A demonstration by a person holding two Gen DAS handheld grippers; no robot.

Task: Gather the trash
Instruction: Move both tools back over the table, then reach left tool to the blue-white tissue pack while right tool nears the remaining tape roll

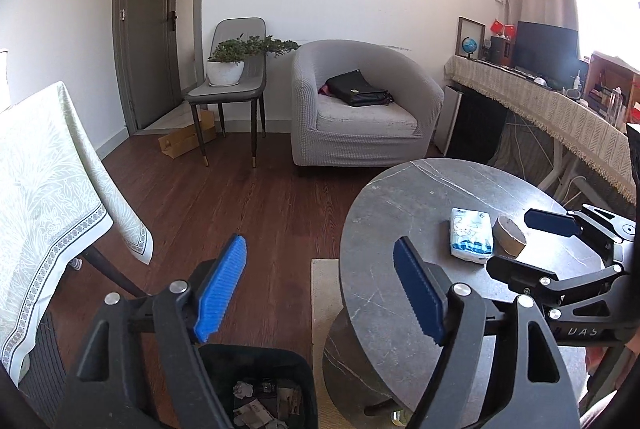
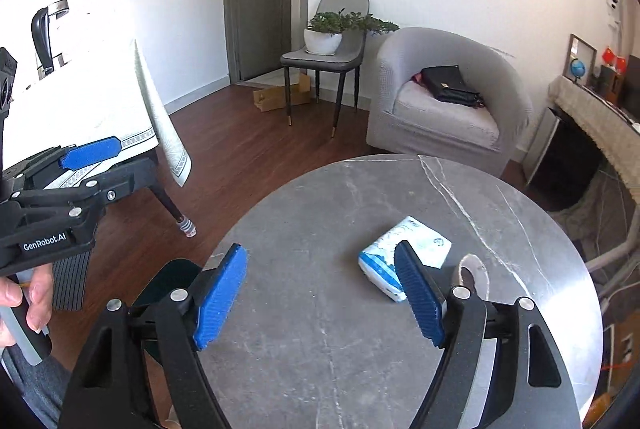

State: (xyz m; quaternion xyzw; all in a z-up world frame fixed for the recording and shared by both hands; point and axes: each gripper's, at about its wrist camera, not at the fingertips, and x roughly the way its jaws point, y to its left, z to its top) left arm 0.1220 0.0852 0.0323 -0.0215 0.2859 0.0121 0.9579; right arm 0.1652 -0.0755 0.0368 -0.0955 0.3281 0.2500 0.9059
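On the round table (image 2: 320,213) a tissue pack (image 2: 404,253) lies toward 1 o'clock of centre, with a cardboard roll (image 2: 474,271) just beside it at its 3 o'clock. Below the table's 9 o'clock edge stands the trash bin (image 1: 264,385) on the floor, paper scraps (image 1: 256,409) inside. Behind the table at 12 o'clock sits an armchair (image 2: 448,97) with a bag (image 2: 448,83) on its seat; a chair (image 2: 328,57) bearing a potted plant (image 2: 324,33) stands at 11 o'clock.

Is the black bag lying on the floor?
No, the black bag lies on the seat of the grey armchair, above the wooden floor.
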